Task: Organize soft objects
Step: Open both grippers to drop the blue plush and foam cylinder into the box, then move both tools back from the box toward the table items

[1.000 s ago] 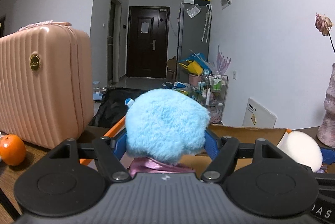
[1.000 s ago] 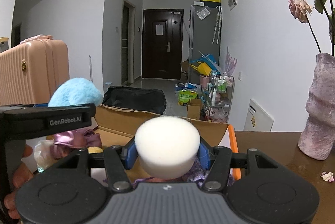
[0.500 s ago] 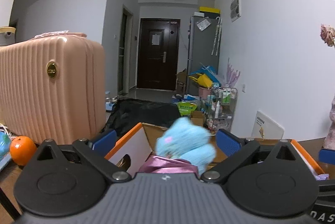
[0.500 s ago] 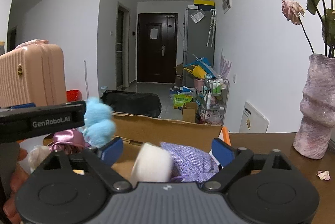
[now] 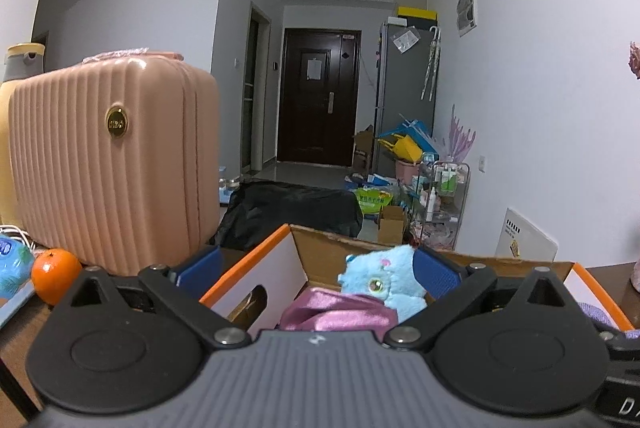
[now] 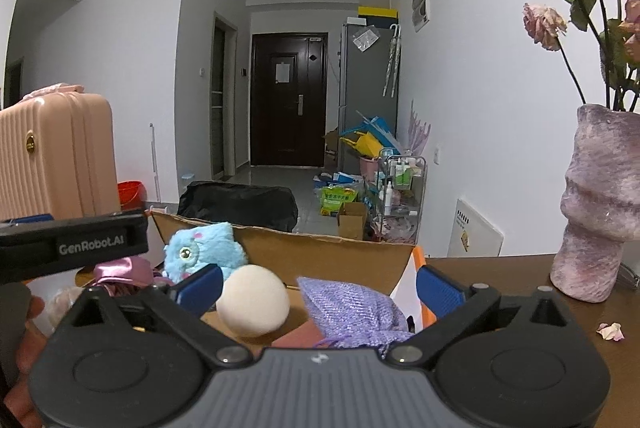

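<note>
**A:** In the cardboard box (image 6: 320,256): blue plush toy (image 6: 202,250) sits at the left end on a pink satin bundle (image 6: 120,270). White foam ball (image 6: 253,306) lies mid-box, just beside a purple knit cloth (image 6: 348,312) on its right.

**B:** Hand-held grippers?

**A:** Left hand-held gripper (image 5: 316,270) has jaws spread wide, nothing between them. The blue plush toy (image 5: 382,282) shows in the gap but lies loose in the box, on the pink satin bundle (image 5: 336,314). Right hand-held gripper (image 6: 318,286) also has its jaws apart, empty, with ball and cloth below the gap, untouched.

**B:** Box position?

**A:** On the desk (image 6: 520,268). Orange trim on the rim of the cardboard box (image 5: 248,256), cut-out handle in the left wall. The left unit's body crosses the left edge of the right wrist view, level with the box's left end.

**B:** Surroundings?

**A:** Pink suitcase (image 5: 112,164) stands on the left, near the box. An orange (image 5: 56,274) lies in front of its lower left corner. A purple vase (image 6: 600,196) with wilted roses (image 6: 544,26) stands on the right of the desk, well apart from the box. A fallen petal (image 6: 611,331) lies on the desk near the vase.
</note>
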`<state>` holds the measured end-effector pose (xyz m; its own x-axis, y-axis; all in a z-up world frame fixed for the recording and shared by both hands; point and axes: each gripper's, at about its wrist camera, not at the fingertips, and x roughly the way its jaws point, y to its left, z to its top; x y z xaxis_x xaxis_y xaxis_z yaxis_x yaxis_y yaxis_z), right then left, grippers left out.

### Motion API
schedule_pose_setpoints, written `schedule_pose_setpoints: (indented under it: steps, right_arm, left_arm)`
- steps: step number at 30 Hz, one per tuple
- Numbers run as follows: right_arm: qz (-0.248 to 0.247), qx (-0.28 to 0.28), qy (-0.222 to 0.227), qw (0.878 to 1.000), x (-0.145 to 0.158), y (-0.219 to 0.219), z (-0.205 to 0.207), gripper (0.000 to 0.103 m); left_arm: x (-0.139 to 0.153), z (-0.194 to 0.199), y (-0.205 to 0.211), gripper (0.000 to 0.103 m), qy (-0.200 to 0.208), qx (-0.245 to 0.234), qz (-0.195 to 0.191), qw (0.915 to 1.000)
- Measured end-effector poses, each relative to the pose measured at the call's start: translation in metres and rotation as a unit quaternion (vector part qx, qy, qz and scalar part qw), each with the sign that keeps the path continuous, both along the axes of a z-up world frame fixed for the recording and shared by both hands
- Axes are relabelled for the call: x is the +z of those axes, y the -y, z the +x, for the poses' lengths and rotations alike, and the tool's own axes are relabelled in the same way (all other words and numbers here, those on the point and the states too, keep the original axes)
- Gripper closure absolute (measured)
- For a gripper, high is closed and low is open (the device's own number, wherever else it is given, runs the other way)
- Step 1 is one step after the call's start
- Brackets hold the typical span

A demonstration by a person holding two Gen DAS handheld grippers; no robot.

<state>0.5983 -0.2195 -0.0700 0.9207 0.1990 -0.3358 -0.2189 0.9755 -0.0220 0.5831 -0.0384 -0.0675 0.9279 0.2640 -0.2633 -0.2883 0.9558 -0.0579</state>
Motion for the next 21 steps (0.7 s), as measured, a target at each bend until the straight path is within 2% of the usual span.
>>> schedule_pose_setpoints:
  steps: [10,15,21]
  right_arm:
    - [0.004,0.001,0.003,1.0,0.0,0.01,-0.021,0.0]
    - [0.018,-0.006,0.022,1.0,0.002,0.02,-0.04,0.0]
    - [0.005,-0.02,0.011,1.0,-0.003,0.031,-0.055,0.0]
  left_arm:
    - [-0.001,-0.023,-0.003,0.0,0.0,0.003,-0.001,1.0]
    - [0.0,-0.037,-0.003,0.0,0.002,0.001,0.001,1.0]
    - [-0.001,-0.055,-0.001,0.0,0.0,-0.002,0.002,1.0]
